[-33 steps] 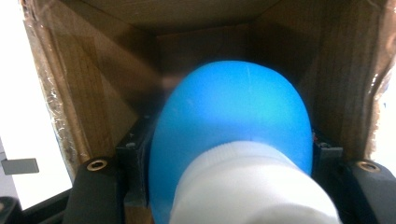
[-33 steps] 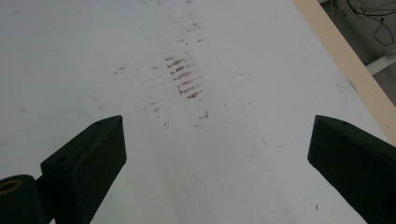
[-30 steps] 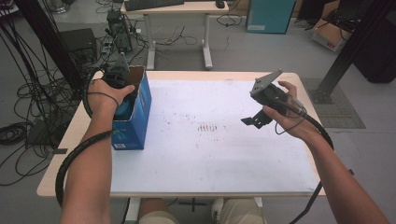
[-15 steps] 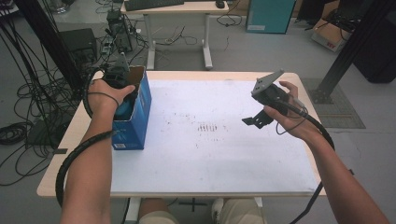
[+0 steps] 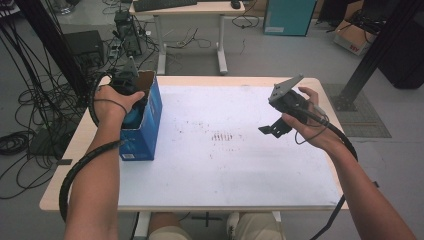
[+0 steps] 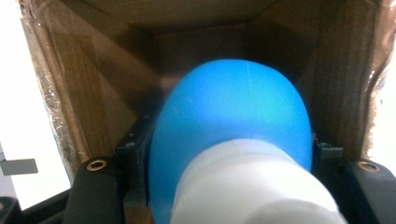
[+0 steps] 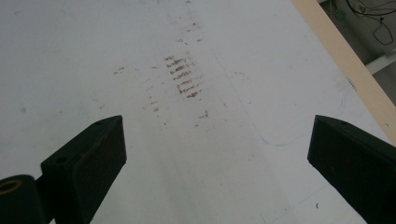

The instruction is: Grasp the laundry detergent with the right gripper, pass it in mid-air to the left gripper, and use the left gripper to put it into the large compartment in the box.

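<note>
An open cardboard box (image 5: 147, 127), blue outside and brown inside (image 6: 93, 88), stands on the left part of the white table (image 5: 225, 170). My left gripper (image 5: 128, 97) reaches down into it, shut on a blue bottle (image 6: 233, 112) with a white cap (image 6: 252, 186); both jaws press on the bottle's sides. A bit of that bottle (image 5: 133, 118) shows at the box mouth. My right gripper (image 5: 272, 129) hangs above the table's right half, open, with nothing between its jaws (image 7: 217, 154).
Brown smudges (image 5: 222, 136) mark the table's middle, and the same smudges (image 7: 184, 77) lie ahead of the right jaws. The table's wooden edge (image 7: 345, 65) runs at the right. Cables (image 5: 30, 100) cover the floor at left; a desk (image 5: 190, 7) stands behind.
</note>
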`<action>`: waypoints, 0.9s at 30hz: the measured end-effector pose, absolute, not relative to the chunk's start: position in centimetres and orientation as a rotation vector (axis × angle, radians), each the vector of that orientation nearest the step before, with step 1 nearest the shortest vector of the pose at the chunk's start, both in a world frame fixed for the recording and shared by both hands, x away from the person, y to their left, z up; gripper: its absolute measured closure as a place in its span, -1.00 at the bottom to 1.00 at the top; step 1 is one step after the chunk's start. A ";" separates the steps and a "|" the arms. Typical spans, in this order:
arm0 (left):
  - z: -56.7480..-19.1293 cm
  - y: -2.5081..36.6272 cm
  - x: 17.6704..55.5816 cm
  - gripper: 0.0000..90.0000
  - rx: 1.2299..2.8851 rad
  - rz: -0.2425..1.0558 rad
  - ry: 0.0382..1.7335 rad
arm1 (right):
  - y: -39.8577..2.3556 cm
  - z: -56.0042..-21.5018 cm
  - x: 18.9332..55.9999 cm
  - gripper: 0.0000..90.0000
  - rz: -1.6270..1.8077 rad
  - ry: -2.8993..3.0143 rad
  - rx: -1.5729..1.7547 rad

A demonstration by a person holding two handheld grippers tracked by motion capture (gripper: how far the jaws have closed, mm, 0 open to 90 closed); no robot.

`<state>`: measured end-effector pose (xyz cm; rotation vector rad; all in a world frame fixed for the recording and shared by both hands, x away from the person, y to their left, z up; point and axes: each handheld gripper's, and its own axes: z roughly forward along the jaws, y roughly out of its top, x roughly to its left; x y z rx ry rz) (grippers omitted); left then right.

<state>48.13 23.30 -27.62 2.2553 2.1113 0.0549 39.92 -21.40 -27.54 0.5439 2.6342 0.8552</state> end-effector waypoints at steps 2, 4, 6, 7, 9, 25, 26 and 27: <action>-27.6 23.3 48.1 -0.21 2.259 0.052 2.110 | -21.5 -27.6 39.9 -0.90 0.861 2.629 0.541; -27.6 23.3 48.1 -0.21 2.257 0.057 2.110 | -21.5 -27.5 39.9 -0.90 0.862 2.627 0.546; -27.6 23.2 48.1 -0.21 2.258 0.059 2.109 | -21.5 -27.5 39.9 -0.90 0.865 2.630 0.543; -27.6 23.3 48.1 -0.21 2.262 0.058 2.107 | -21.5 -27.5 39.9 -0.90 0.865 2.630 0.543; -27.6 23.2 48.1 -0.21 2.260 0.058 2.110 | -21.5 -27.6 39.9 -0.90 0.866 2.627 0.549; -27.6 23.3 48.0 -0.21 2.252 0.058 2.108 | -21.4 -27.7 39.9 -0.90 0.866 2.630 0.544; -27.6 23.3 48.0 -0.21 2.251 0.058 2.108 | -21.4 -27.7 39.9 -0.90 0.865 2.630 0.544; -27.6 23.3 48.0 -0.21 2.250 0.058 2.108 | -21.4 -27.7 39.9 -0.90 0.863 2.631 0.544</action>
